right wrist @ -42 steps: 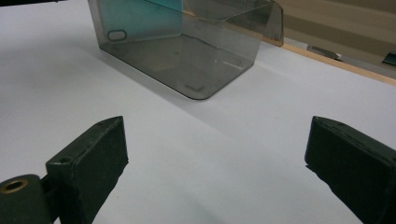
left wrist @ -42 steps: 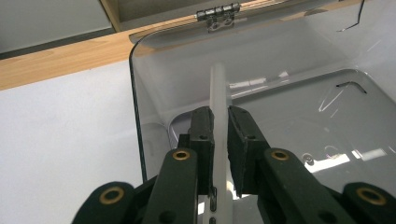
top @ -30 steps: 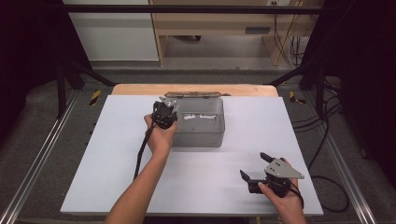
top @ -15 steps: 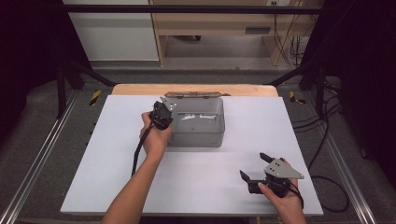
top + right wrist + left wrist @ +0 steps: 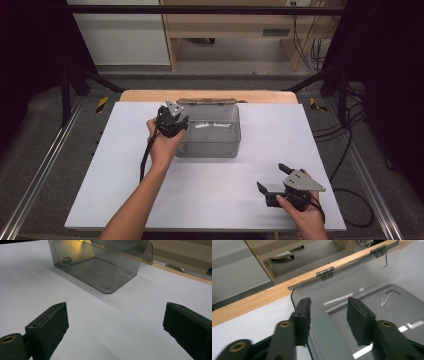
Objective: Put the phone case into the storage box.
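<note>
The left gripper (image 5: pixel 172 122), jaws just opening, straddles the smoky clear plastic box's (image 5: pixel 210 142) left rim unclamped; the right gripper (image 5: pixel 272 181) gapes empty on bare white tabletop (image 5: pixel 200 195) well off.

The box (image 5: pixel 210 132) is clear, smoke-tinted plastic — smooth and glossy, with bright streaks of reflected light on its walls and floor. Its lid (image 5: pixel 352 280) is the same clear, glossy plastic, joined at the far edge by small hinges (image 5: pixel 325 273) that look like dull grey metal. The counter (image 5: pixel 310 135) has a white, matt, smooth top without glare; along its far edge runs a strip of bare, light wood (image 5: pixel 249 305) with visible grain. Both grippers' jaws are black and matt — their pads (image 5: pixel 50 325) look slightly rough, rubbery, with brass-coloured metal rivets. The plate on the right gripper (image 5: pixel 272 192) looks like dull grey metal.
</note>
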